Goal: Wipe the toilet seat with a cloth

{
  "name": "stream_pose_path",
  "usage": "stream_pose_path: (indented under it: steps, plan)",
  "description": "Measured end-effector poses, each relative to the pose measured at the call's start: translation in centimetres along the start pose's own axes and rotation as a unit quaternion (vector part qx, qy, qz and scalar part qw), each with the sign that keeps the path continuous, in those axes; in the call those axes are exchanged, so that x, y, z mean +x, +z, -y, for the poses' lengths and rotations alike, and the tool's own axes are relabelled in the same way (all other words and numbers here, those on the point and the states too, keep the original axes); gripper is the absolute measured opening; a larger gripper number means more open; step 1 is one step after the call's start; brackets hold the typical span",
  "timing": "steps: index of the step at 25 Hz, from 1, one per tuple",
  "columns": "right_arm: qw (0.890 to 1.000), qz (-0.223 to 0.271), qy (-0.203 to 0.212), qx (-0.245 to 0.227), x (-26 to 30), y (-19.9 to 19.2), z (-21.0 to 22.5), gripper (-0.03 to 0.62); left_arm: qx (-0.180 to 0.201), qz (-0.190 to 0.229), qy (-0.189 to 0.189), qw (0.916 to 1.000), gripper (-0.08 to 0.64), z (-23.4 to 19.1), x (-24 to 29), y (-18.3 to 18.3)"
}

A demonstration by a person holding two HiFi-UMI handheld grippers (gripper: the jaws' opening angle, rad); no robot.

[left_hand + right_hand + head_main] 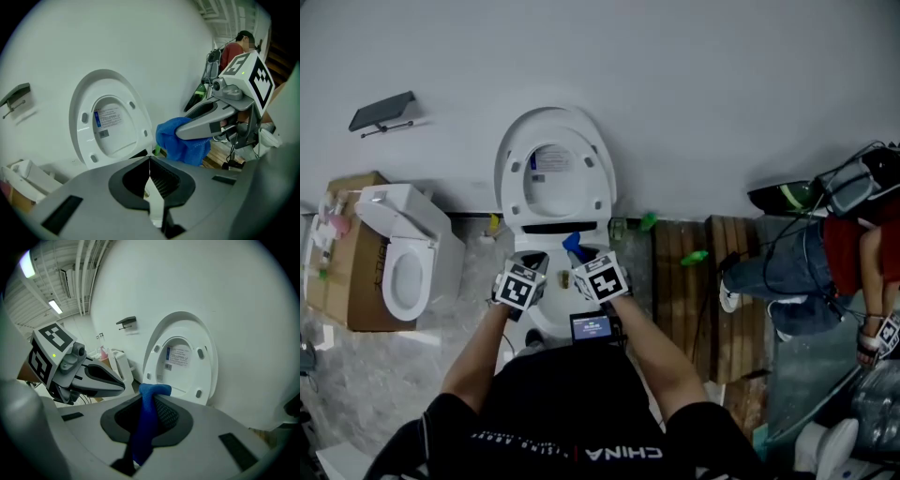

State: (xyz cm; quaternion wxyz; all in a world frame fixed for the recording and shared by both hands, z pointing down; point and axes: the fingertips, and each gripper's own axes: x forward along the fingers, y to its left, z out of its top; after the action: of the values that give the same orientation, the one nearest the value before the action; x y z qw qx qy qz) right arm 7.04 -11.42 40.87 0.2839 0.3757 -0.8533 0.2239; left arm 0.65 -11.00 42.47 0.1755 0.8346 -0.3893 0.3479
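The white toilet stands against the wall with its seat and lid (553, 169) raised; the inside of the lid carries a label. Both grippers hover over the bowl (546, 323), side by side. My right gripper (578, 255) is shut on a blue cloth (573, 246), which hangs out past its tips. In the right gripper view the cloth (146, 420) runs between the jaws of the right gripper (152, 392), with the raised seat (180, 357) behind. My left gripper (150, 160) is shut and empty; its view shows the cloth (180, 140) to the right and the seat (110, 119) ahead.
A second toilet (403, 262) sits on a cardboard box (347, 272) at the left. A dark wall shelf (384, 111) hangs above it. A wooden pallet (694, 300) with green bottles (694, 256) lies to the right, and a seated person (806, 272) is beyond it.
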Motion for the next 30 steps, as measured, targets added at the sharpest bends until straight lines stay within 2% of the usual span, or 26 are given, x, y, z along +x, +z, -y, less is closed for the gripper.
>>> stream_pose_path:
  steps: [6, 10, 14, 21, 30]
  plan:
    - [1.000, 0.011, 0.015, -0.019, 0.2, 1.5, 2.3, 0.055, -0.026, 0.003, 0.030, 0.9992, 0.012, -0.2, 0.6, 1.3]
    - [0.999, 0.013, 0.006, -0.030, 2.1, 3.3, 3.8, 0.055, -0.040, 0.009, 0.033, 0.9986, 0.012, -1.5, 1.3, 2.3]
    - [0.999, 0.028, -0.018, -0.031, 4.6, 7.4, 5.6, 0.055, -0.035, 0.016, 0.030, 0.9988, 0.012, -4.9, 2.4, 4.5]
    - [0.997, 0.054, -0.060, -0.007, 8.3, 14.9, 9.9, 0.055, -0.032, 0.034, 0.021, 0.9987, 0.012, -12.1, 4.9, 9.3]
    - [0.991, 0.088, -0.105, -0.005, 11.7, 23.1, 14.6, 0.055, -0.012, 0.060, 0.005, 0.9981, 0.012, -18.1, 7.4, 15.8]
